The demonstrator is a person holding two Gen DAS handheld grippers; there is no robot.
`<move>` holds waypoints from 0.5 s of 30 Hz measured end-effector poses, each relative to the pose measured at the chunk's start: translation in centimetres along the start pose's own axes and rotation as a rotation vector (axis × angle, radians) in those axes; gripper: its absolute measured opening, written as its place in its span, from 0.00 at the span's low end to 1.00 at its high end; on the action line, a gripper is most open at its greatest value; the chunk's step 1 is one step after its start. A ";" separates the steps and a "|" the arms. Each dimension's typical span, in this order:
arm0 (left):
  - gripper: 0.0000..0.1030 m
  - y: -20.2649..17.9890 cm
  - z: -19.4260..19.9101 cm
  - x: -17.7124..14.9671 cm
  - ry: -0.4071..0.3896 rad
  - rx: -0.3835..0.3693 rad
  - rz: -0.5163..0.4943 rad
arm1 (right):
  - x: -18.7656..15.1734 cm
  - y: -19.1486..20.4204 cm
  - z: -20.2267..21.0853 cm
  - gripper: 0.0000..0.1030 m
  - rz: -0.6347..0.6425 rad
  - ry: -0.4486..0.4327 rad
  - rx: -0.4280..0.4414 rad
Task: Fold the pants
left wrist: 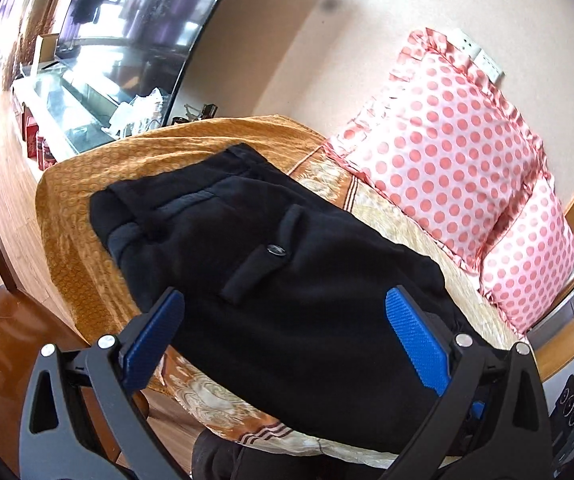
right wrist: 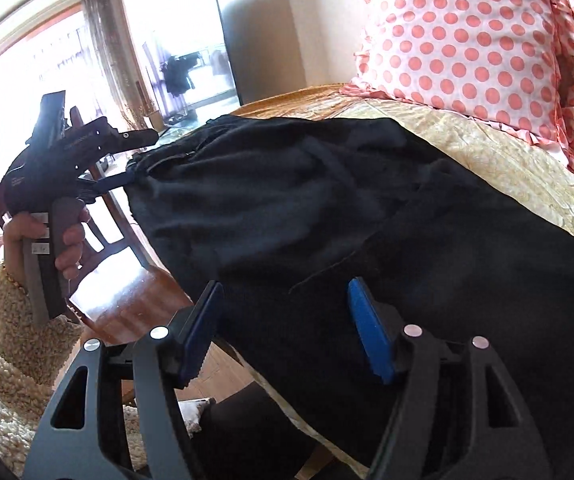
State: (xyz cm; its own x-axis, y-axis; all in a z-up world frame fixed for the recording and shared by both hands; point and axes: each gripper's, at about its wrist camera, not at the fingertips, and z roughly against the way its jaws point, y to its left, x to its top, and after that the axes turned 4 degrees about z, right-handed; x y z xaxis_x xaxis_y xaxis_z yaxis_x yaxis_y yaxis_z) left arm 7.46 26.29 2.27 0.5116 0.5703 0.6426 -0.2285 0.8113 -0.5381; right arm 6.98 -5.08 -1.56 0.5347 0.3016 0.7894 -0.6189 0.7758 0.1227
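Black pants (left wrist: 287,280) lie on a cloth-covered surface, waistband at the far left, a buttoned back pocket flap (left wrist: 263,260) facing up. My left gripper (left wrist: 287,320) is open, its blue pads spread wide just above the near part of the pants, holding nothing. In the right wrist view the pants (right wrist: 367,216) stretch across the middle. My right gripper (right wrist: 287,312) is open over the pants' near edge, empty. The left gripper (right wrist: 127,156) also shows there, held in a hand at the pants' left end, its fingers apart.
An orange-gold patterned cover (left wrist: 83,208) lies under the pants. Pink polka-dot pillows (left wrist: 455,168) lean against the wall at the right. A wooden chair (right wrist: 107,216) stands beside the edge at left. A TV (left wrist: 135,28) and a glass cabinet (left wrist: 71,108) stand further back.
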 end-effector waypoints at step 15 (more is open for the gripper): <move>0.98 7.8 0.1 2.7 0.031 -0.076 0.377 | -0.5 -0.2 -0.4 0.84 0.003 0.009 0.030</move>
State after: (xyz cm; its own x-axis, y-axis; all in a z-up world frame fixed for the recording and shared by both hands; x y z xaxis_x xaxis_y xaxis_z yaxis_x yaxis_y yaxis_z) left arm 6.95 34.18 -0.11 0.4286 0.8217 0.3757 -0.3438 0.5329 -0.7732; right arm 7.07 -5.12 -2.22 0.5375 0.3090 0.7846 -0.6373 0.7582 0.1380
